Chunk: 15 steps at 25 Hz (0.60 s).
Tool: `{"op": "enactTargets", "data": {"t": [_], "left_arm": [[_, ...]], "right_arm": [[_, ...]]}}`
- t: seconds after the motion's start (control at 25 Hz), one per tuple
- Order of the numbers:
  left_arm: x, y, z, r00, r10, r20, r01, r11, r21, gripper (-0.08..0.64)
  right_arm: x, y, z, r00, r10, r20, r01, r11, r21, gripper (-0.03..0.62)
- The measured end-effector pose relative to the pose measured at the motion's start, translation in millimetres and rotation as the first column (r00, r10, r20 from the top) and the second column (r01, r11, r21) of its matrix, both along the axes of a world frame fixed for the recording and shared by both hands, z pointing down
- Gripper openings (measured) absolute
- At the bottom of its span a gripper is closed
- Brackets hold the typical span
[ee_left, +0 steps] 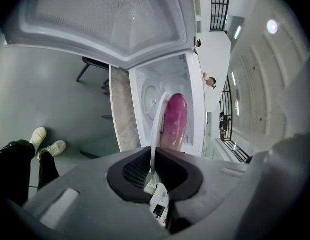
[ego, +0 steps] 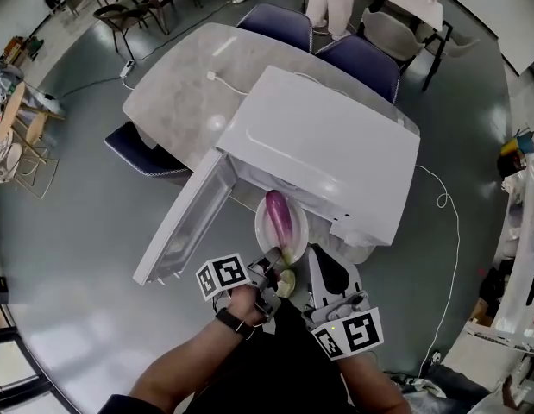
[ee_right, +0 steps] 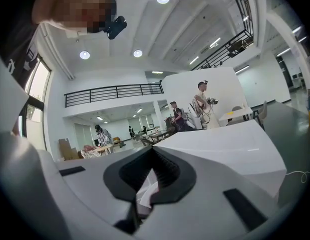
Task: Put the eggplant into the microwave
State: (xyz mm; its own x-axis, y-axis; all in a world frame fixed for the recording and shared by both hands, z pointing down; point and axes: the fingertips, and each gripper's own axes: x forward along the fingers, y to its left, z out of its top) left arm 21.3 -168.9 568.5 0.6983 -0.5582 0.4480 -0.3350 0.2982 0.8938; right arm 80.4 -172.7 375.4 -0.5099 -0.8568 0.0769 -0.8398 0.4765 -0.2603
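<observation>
A purple eggplant lies on a white plate at the mouth of the white microwave, whose door hangs open to the left. My left gripper is shut on the plate's near rim. In the left gripper view the plate's rim runs edge-on between the jaws of the left gripper, with the eggplant beyond, in front of the microwave's cavity. My right gripper sits just right of the plate, shut and holding nothing. The right gripper points up over the microwave's top.
The microwave stands on a grey table with blue chairs behind it and one at the left. A white cable trails over the floor on the right. People stand far off in the hall.
</observation>
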Motion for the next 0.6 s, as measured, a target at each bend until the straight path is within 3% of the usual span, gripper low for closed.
{"op": "enactTargets", "data": {"t": [0.6], "left_arm": [[10,-82,71,0.999,-0.04,-0.034,0.04,0.999,0.001,0.026]], "right_arm": [[-17,-42,75,0.998,0.054,0.02,-0.054,0.998,-0.011,0.002]]}}
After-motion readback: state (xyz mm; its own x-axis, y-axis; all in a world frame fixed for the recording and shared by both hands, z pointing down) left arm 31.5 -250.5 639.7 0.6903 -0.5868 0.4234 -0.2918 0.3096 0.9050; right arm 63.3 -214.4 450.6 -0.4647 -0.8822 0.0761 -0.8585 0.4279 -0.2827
